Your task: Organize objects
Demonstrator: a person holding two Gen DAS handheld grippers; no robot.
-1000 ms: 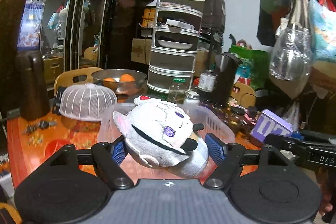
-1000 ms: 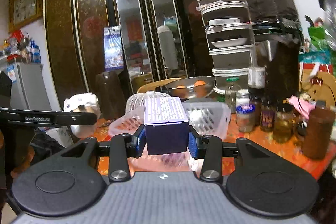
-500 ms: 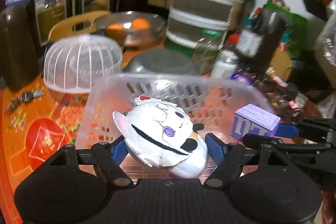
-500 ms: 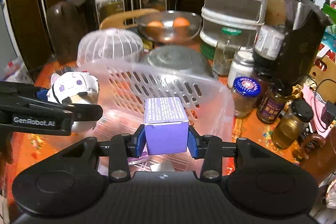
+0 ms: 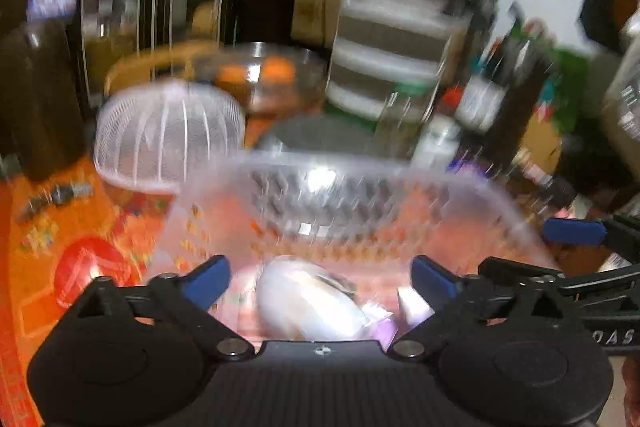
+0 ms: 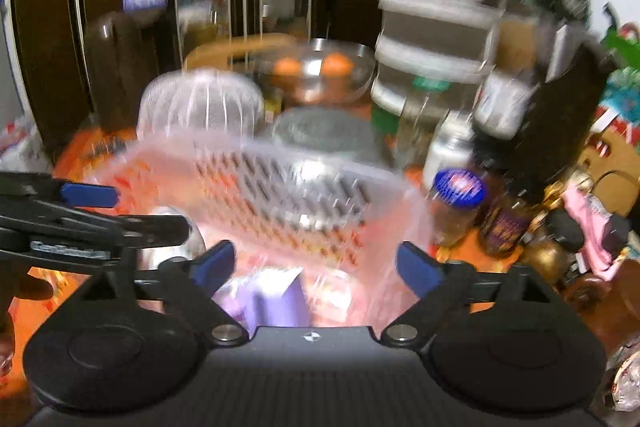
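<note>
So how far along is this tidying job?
Nearly through this step. The white plush toy and purple cardboard box sit low in the clear plastic basket. Both tongs, left and right, are opening, gripping nothing. Bottles and jars outside remain.

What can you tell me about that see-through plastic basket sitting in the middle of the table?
The clear plastic basket is a shallow, roughly rectangular tub with rounded corners and rows of slots in its walls. It stands upright on the orange patterned tablecloth, in front of a white mesh dome cover. Inside it are a white plush toy and a purple cardboard box. Motion blur hides finer detail.
</note>
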